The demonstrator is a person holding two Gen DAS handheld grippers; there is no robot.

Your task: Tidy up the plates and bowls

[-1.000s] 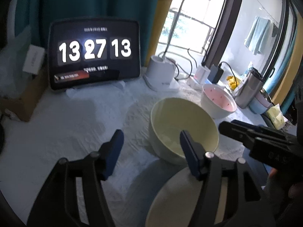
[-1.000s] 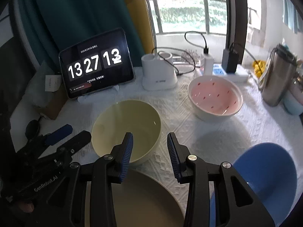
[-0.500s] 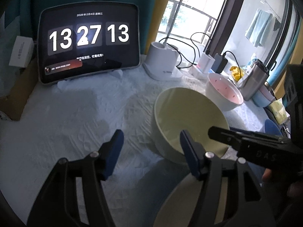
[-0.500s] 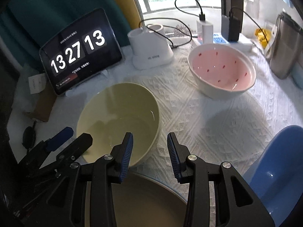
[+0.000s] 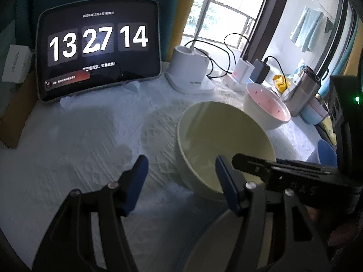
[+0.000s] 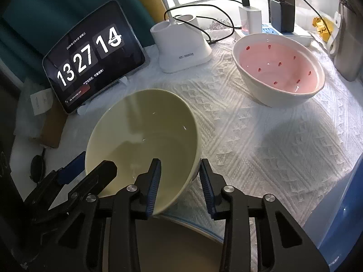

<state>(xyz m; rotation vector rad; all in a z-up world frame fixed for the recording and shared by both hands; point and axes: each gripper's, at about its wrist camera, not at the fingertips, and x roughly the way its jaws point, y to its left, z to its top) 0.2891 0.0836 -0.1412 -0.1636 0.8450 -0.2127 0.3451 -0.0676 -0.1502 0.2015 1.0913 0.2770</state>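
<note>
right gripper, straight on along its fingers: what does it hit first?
Most likely the near rim of the yellow bowl. The right gripper straddles that wall, one finger inside, one outside, jaws closing but not yet pressing it. Going on, the wall slides deeper between the fingers; depth to the tablecloth beyond is unclear.

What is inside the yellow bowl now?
Only one finger of the right gripper reaches inside the yellow bowl, closing over its rim. No food shows; the fingers hide part of the bottom.

Bowls: two, yellow bowl (image 6: 145, 136), pink bowl (image 6: 279, 72). Plates: two, beige plate (image 6: 177, 244), blue plate (image 6: 340, 222).
</note>
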